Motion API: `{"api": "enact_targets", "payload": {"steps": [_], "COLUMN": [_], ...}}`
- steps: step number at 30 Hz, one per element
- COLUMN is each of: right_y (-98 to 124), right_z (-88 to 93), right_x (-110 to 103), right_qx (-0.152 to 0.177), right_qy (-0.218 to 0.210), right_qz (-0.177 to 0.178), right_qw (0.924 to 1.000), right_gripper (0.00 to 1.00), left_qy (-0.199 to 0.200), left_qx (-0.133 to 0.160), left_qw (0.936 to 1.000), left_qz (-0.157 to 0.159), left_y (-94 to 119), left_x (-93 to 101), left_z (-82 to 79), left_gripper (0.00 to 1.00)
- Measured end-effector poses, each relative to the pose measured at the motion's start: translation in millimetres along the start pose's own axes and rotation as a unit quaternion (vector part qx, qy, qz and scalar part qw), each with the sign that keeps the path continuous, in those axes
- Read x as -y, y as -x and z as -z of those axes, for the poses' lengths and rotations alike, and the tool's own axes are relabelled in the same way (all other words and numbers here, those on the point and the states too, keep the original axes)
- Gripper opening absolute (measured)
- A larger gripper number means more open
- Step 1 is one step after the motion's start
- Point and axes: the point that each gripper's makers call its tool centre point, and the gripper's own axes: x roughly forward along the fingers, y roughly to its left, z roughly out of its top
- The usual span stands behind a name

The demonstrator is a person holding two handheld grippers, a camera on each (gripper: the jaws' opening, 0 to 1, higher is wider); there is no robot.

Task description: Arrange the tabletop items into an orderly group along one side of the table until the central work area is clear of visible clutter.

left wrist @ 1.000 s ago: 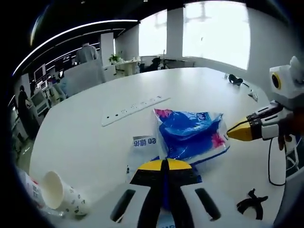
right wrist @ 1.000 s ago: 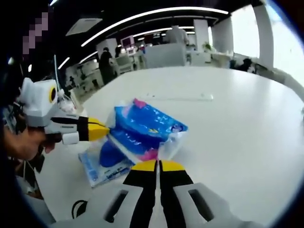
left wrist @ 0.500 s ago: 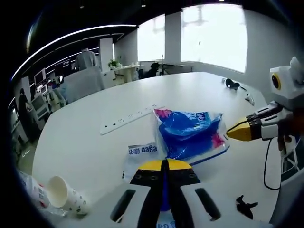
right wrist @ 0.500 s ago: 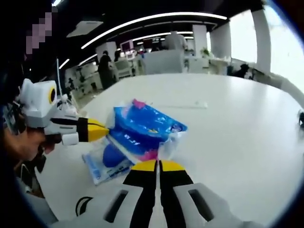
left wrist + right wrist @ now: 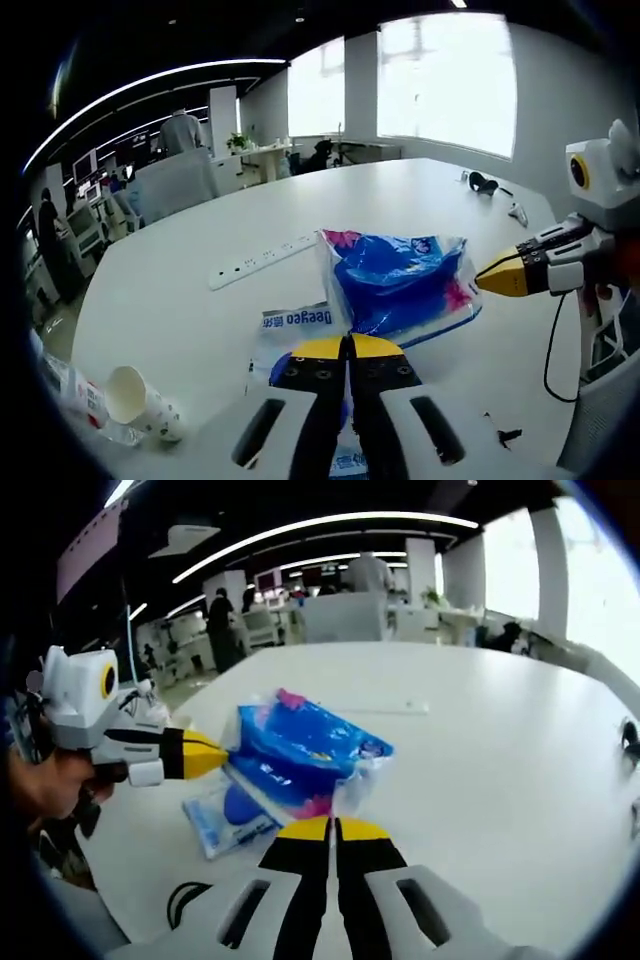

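— What differs from a second ago?
— The blue bag (image 5: 398, 283) hangs higher off the worktop (image 5: 180, 300); more of the flat packet (image 5: 292, 322) beneath shows.
— And the hand-held grippers?
— Left (image 5: 347, 347) and right (image 5: 332, 829), both level, clamp the bag's opposite edges. Beyond lies a power strip (image 5: 262, 259).

yellow tips, black middles and white bases are seen on both grippers' jaws; a white housing is carried by the left gripper (image 5: 205, 755) and by the right gripper (image 5: 497, 277).
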Motion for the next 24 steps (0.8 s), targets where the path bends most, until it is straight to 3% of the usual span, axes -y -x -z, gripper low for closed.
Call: {"api": "enact_targets", "payload": {"steps": [24], "right_y": [35.7], "right_z": [-0.2], "right_x": [6.9], "right_qx": [0.007], "right_qy": [0.015], "right_qz": [0.003], "right_qw": [0.9999], "right_gripper": [0.00], "left_qy": [0.000], "left_qx": [0.014], "left_qw": [0.9999], "left_qz": [0.008], "left_y": [18.4], "left_x": [31.9], "left_z": [-7.7], "left_gripper": [0.00]}}
